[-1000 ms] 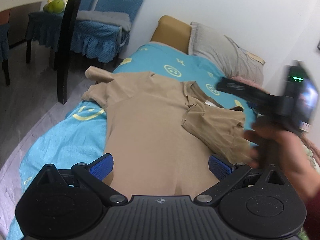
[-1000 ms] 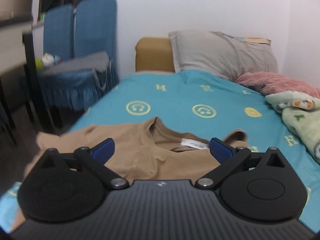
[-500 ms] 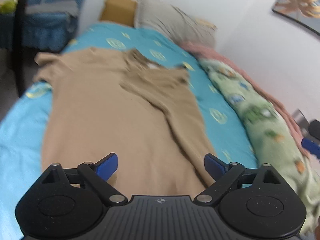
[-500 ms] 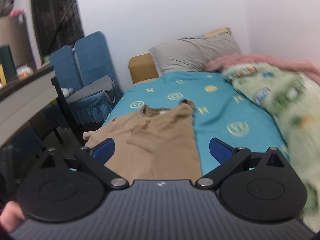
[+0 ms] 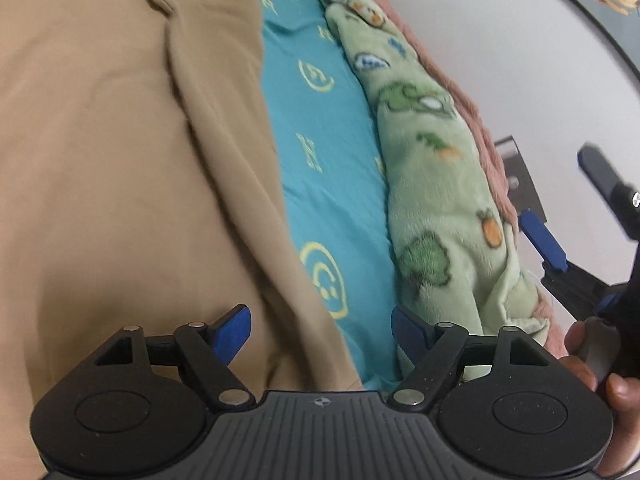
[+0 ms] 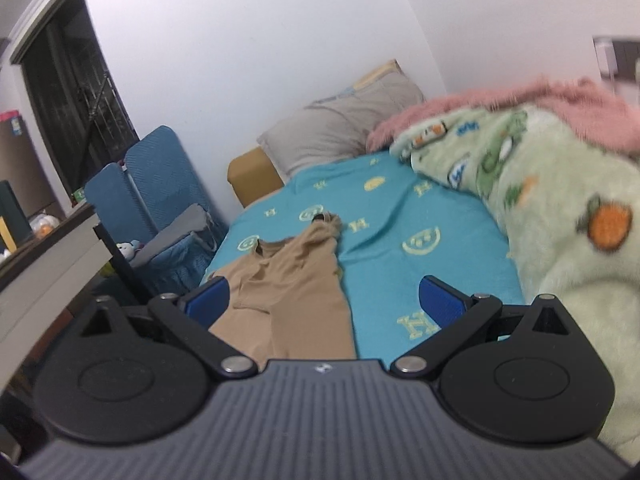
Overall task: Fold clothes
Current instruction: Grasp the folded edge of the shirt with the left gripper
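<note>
A tan T-shirt (image 5: 112, 152) lies spread on the teal bedsheet (image 5: 320, 168), its right side folded in over the body. My left gripper (image 5: 320, 326) is open and empty, low over the shirt's right edge near the hem. The shirt also shows in the right wrist view (image 6: 292, 280), with its neck towards the pillow. My right gripper (image 6: 324, 300) is open and empty above the near end of the bed, over the shirt's lower right edge. The right gripper also shows at the right edge of the left wrist view (image 5: 568, 224), held in a hand.
A green printed fleece blanket (image 6: 552, 208) and a pink blanket (image 6: 520, 104) lie along the bed's right side by the wall. A grey pillow (image 6: 344, 124) lies at the head. A blue chair (image 6: 160, 184) and a white table (image 6: 44, 272) stand left of the bed.
My left gripper has swung right and dropped close to the shirt's right edge. My right gripper has pulled back from the collar towards the foot of the bed. Both stayed open.
</note>
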`<state>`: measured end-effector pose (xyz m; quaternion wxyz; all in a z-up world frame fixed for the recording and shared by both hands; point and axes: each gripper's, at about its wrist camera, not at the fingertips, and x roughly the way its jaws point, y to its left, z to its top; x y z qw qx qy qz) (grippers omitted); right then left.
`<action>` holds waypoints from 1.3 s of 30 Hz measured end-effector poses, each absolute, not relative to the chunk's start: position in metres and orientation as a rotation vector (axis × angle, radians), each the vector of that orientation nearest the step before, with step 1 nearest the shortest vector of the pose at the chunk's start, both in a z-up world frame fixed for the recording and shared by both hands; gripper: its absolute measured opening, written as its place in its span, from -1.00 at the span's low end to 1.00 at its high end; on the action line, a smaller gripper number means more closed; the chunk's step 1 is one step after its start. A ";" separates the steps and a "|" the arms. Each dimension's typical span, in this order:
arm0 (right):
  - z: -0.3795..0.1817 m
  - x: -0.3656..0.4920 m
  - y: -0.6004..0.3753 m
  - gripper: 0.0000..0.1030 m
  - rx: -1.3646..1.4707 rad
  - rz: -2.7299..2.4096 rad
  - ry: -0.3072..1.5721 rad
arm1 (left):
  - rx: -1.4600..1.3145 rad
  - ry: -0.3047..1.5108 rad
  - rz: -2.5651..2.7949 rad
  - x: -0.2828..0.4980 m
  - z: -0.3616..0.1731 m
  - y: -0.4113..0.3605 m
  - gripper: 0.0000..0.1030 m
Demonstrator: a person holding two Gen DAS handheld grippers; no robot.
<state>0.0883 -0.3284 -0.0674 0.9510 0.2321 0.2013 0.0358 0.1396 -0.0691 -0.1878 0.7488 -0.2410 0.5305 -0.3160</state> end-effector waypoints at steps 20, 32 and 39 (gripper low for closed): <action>-0.092 0.089 -0.346 1.00 0.639 0.108 0.510 | -0.292 1.158 -0.653 0.102 -0.194 -0.078 -0.80; -0.100 0.097 -0.343 1.00 0.679 0.141 0.572 | -0.080 1.105 -0.727 0.093 -0.199 -0.105 -0.43; -0.103 0.096 -0.344 1.00 0.696 0.135 0.592 | -0.134 1.052 -0.710 0.082 -0.164 -0.073 -0.95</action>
